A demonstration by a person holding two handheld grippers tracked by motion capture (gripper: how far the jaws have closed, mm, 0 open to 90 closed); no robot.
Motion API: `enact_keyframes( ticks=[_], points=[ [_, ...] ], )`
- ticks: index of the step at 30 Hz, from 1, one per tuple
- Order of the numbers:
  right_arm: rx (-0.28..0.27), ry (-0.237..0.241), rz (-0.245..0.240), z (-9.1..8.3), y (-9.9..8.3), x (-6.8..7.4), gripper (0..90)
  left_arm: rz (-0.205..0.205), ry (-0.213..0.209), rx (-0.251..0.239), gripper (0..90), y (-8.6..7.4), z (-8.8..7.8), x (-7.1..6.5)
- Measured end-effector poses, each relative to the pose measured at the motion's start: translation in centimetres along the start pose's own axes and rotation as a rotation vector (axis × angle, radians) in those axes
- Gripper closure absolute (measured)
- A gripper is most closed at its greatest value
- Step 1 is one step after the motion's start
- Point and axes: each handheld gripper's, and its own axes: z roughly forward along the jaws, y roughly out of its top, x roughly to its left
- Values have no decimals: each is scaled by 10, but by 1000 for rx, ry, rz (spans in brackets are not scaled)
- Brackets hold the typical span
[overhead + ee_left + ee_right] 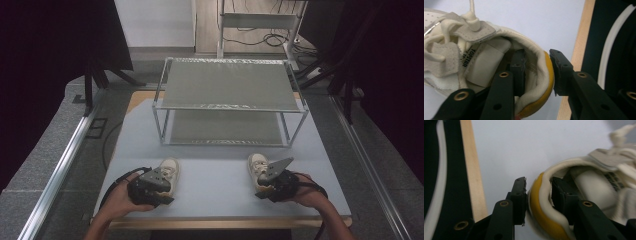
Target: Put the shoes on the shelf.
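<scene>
A: Left gripper (159, 186), 7 o'clock: fingers pinch left shoe (169, 172) heel. Right gripper (272, 185), 5 o'clock, clamps right shoe (257, 166) heel.
B: Grasp step, likely. Next: lift both toward rack (230, 102), 12 o'clock on surface (215, 175).

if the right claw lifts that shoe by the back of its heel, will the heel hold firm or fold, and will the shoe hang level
The heel collar already looks dented between the right claw jaws, so it will probably squash rather than hold stiff. The shoe is gripped at one end, so its toe will likely droop. It seems light, a small canvas-like sneaker.
</scene>
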Motion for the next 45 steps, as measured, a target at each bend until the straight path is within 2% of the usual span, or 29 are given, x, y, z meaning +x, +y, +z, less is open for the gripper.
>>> enact_keyframes(
  ticks=[3,9,13,16,20,25,30,34,45],
  points=[
    [14,9,-1,0,2,-2,644,6,-8,12,687,2,0,0],
    [-1,7,11,-1,0,-1,668,47,9,20,700,4,0,-2],
    [-19,10,-10,-5,1,1,675,50,19,-13,700,6,-3,-3],
    [-42,-3,-37,-9,4,4,677,69,35,-31,702,12,-7,-3],
    [-49,-24,-73,-13,12,8,677,100,42,-43,702,25,-9,-5],
    [-51,-41,-87,-16,19,7,677,123,43,-63,702,42,-7,-4],
    [-46,-57,-87,-16,23,3,676,135,41,-72,703,57,-2,0],
    [-37,-65,-98,-15,30,-2,676,155,37,-75,703,76,4,7],
    [-48,-92,-97,-16,45,-17,675,202,58,-64,703,112,21,16]
  ],
)
